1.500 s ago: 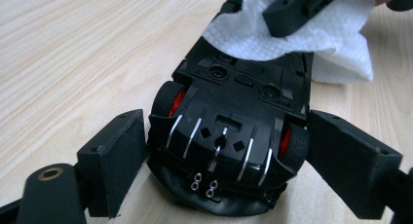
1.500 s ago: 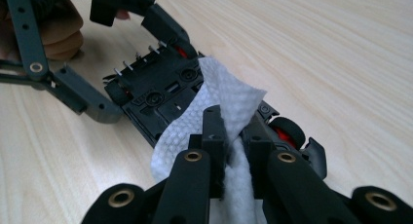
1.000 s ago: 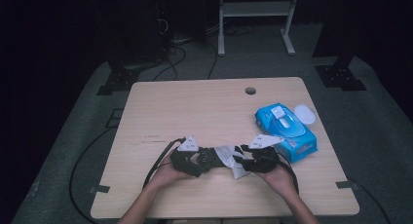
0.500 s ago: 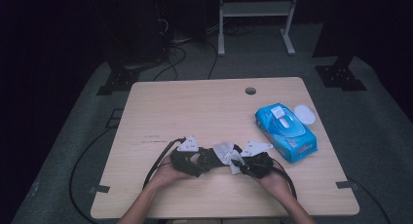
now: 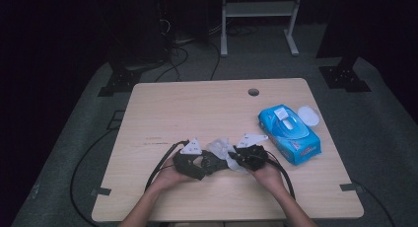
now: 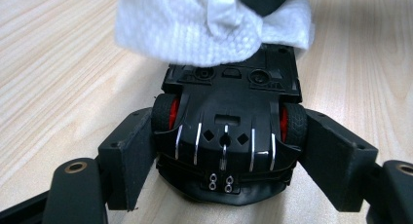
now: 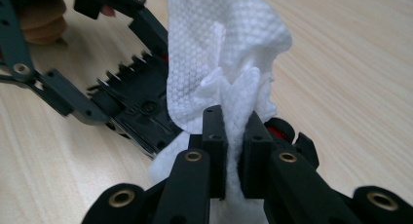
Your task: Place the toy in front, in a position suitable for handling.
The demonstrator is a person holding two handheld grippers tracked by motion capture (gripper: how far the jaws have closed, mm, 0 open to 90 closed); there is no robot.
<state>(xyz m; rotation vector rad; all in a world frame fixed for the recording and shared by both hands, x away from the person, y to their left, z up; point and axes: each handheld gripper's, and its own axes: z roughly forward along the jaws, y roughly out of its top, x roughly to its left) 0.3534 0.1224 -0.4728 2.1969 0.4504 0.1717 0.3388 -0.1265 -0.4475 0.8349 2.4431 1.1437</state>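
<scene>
Your left claw (image 5: 209, 163) sits near the front edge of the counter (image 5: 197, 108), and in the left gripper view its two black jaws press on either side of a black toy car (image 6: 226, 141), clamped against the red-hubbed wheels so the car lies belly-up toward that camera, with silver ribs and small screws showing on its underside. The jaws have just been closing a little further on the car, which stays between them. Your right claw (image 5: 235, 160) is just to the right of the left one, the two almost meeting over the car. In the right gripper view its jaws are pressed nearly together and pinch a crumpled white wet wipe (image 7: 221, 63), whose dimpled fabric bunches up above the fingertips (image 7: 214, 121) and hangs below them. The wipe lies against the far end of the car's underside, draped over it in the left gripper view, so wipe and car are touching. Well to the right on the counter lies a blue pack of wipes (image 5: 290, 134) with its flap open, and a round white lid (image 5: 308, 116) rests just beside its far corner. A small round hole (image 5: 253, 92) shows in the counter near the far edge.
</scene>
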